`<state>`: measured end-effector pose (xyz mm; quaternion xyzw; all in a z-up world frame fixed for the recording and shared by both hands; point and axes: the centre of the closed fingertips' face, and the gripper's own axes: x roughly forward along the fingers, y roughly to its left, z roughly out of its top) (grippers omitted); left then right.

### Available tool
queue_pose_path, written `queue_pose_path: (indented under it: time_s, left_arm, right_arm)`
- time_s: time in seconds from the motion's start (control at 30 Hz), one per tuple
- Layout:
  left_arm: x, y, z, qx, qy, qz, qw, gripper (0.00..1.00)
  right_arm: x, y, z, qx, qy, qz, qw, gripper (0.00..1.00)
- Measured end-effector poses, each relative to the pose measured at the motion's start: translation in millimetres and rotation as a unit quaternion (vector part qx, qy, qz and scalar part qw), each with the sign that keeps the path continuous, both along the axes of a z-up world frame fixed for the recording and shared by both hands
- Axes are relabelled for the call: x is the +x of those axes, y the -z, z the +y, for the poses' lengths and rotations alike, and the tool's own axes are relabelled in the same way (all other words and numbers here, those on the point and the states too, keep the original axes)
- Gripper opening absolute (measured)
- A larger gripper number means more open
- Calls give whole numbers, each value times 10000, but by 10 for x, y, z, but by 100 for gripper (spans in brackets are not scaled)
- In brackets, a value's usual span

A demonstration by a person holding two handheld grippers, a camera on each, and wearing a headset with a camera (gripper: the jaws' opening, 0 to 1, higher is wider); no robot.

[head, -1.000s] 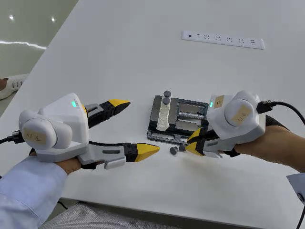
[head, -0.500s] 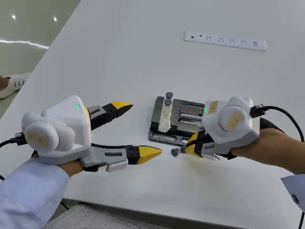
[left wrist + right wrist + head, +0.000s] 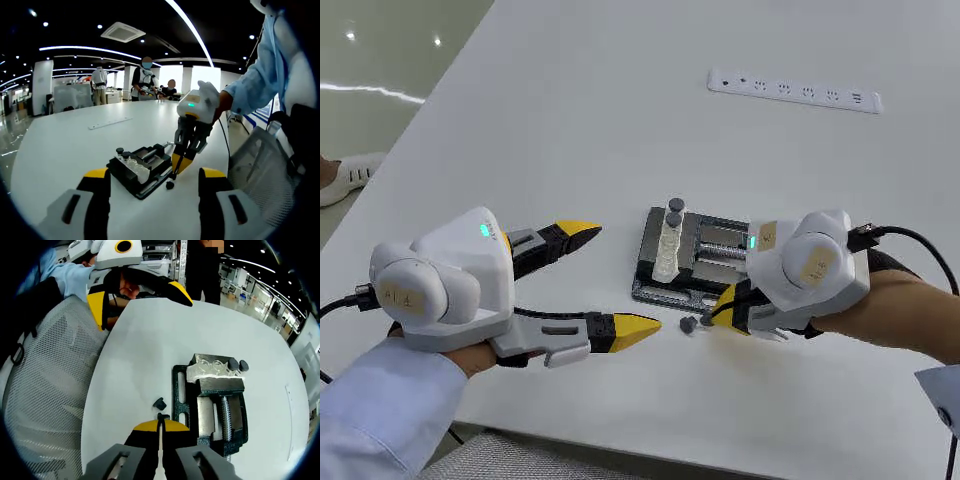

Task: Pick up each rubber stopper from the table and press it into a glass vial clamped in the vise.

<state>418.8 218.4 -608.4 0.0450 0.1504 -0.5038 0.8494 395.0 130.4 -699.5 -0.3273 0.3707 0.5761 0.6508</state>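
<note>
Grippers work over a white workbench [image 3: 570, 120]: the right gripper [image 3: 713, 317], its yellow-tipped jaws drawn together, pinches a small dark-grey rubber stopper [image 3: 162, 416] at its tips, low over the tabletop just in front of the black metal vise [image 3: 705, 262]. A second loose grey stopper [image 3: 688, 324] lies on the table just beside those tips. In the right gripper view it sits just beyond them, next to the vise's base. Clamped in the vise, a row of clear glass vials [image 3: 667, 250] stands upright, and two at the far end already carry seated grey stoppers [image 3: 676, 205]. The left gripper [image 3: 625, 278] hovers to the left of the vise, clear of it — jaws spread wide and empty, pointing toward the work. A light-blue sleeve [image 3: 380, 400] shows behind the left gripper, and a black cable [image 3: 910, 235] trails from the right one. A white power strip [image 3: 795, 90] lies at the far side of the bench.
</note>
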Motion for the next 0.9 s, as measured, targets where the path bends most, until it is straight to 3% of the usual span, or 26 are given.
queue_pose_path:
  time_s: [0.07, 0.23, 0.53, 0.77, 0.9]
  left_arm:
    - [-3, -5, -10, -31, 4, 0, 10000, 69]
    - [-13, -13, -33, -43, 27, 0, 10000, 69]
    - [-28, -9, -33, -21, 37, 12, 10000, 69]
    - [-28, -11, -40, -25, 52, 12, 10000, 68]
    - [-46, -11, -61, -22, 108, 4, 9999, 68]
  right_arm:
    - [-109, -11, 9, 43, -309, 201, 9993, 0]
    - [-211, 29, -16, -91, -629, 329, 9974, 0]
    - [-257, 96, -23, -306, -993, 276, 9942, 0]
    - [-261, 90, -36, -318, -808, 392, 9955, 0]
    - [-256, 63, -43, -286, -616, 371, 9970, 6]
